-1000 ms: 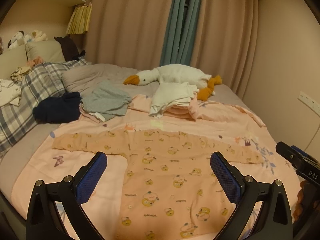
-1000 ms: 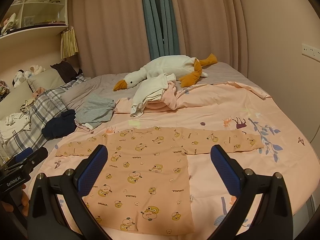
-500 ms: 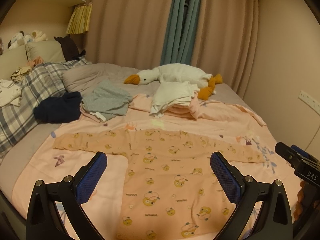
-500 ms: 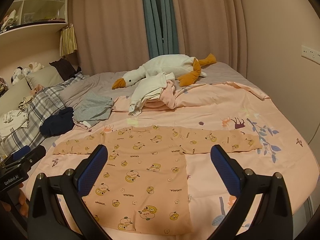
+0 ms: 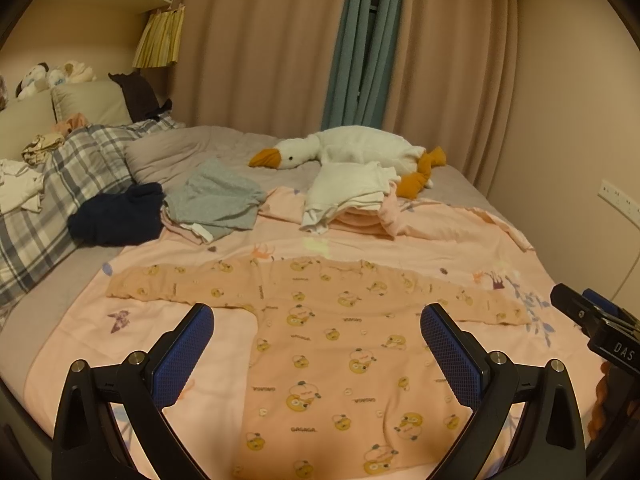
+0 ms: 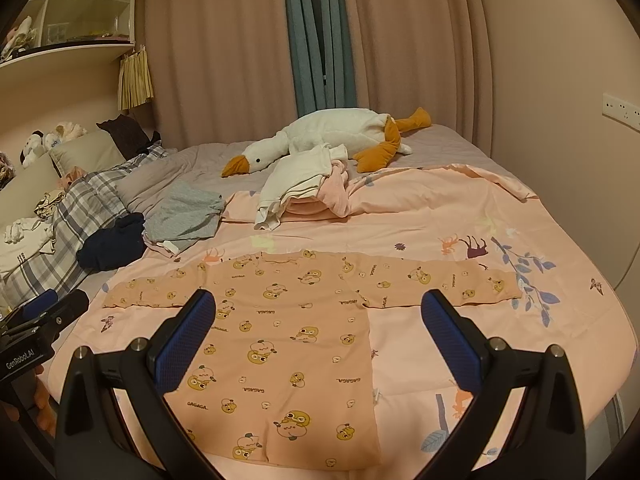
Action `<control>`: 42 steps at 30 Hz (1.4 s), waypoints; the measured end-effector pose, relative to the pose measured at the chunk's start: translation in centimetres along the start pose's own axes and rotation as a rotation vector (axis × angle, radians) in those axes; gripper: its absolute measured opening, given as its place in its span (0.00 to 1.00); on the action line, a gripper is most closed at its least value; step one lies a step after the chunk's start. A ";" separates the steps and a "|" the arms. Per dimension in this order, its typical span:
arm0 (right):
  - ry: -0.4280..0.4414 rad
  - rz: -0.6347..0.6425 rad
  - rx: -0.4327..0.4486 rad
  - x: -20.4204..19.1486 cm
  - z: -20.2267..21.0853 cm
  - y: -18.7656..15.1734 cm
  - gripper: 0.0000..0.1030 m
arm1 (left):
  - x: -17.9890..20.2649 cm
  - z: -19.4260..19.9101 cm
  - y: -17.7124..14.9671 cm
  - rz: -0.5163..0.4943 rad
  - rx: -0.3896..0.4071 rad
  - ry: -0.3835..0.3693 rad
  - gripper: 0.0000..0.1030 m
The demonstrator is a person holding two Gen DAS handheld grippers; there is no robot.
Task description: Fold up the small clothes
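We are holding the left gripper (image 5: pixel 316 344) above the near edge of the bed, its blue-padded fingers (image 5: pixel 182 356) spread wide apart and grasping nothing. We are holding the right gripper (image 6: pixel 318 332) in the same condition: fingers (image 6: pixel 452 334) fully apart, nothing between them. The orange long-sleeved shirt (image 6: pixel 288 328) with the yellow cartoon print is lying flat on the pink printed sheet (image 6: pixel 440 216), both sleeves stretched out to left and right, hem toward us. Neither gripper is touching it. Farther back, a stack of folded clothes (image 5: pixel 352 200) is resting against a plush goose (image 5: pixel 360 150). At the far left, a grey garment (image 5: pixel 218 200) and a dark navy garment (image 5: pixel 116 216) are lying beside a plaid blanket (image 5: pixel 60 184).
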State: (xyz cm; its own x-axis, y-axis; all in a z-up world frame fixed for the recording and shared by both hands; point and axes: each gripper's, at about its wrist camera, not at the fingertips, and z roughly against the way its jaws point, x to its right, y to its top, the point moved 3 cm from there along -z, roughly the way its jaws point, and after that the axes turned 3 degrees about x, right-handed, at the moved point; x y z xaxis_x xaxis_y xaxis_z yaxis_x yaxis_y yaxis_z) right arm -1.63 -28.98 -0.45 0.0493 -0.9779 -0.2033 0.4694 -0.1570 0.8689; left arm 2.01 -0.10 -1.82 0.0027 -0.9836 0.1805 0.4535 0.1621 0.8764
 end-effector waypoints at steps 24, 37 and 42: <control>0.004 -0.007 0.008 0.3 -0.2 -0.1 1.00 | 0.2 0.8 -0.3 -0.024 -0.011 0.008 0.99; 0.115 -0.308 -0.078 9.7 -5.7 0.7 1.00 | -8.1 -10.0 1.9 0.294 -0.084 -0.168 0.99; -0.115 -0.536 -0.055 21.5 -8.6 -0.6 1.00 | -14.1 -19.9 -2.4 0.437 -0.301 -0.122 0.99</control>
State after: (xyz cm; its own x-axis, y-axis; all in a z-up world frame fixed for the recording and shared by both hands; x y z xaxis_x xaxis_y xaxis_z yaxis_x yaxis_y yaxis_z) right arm 6.73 -48.70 -9.24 -0.3043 -0.7722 -0.5577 0.4478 -0.6327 0.6318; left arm 18.64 11.76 -15.40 0.1529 -0.8104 0.5655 0.6683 0.5064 0.5450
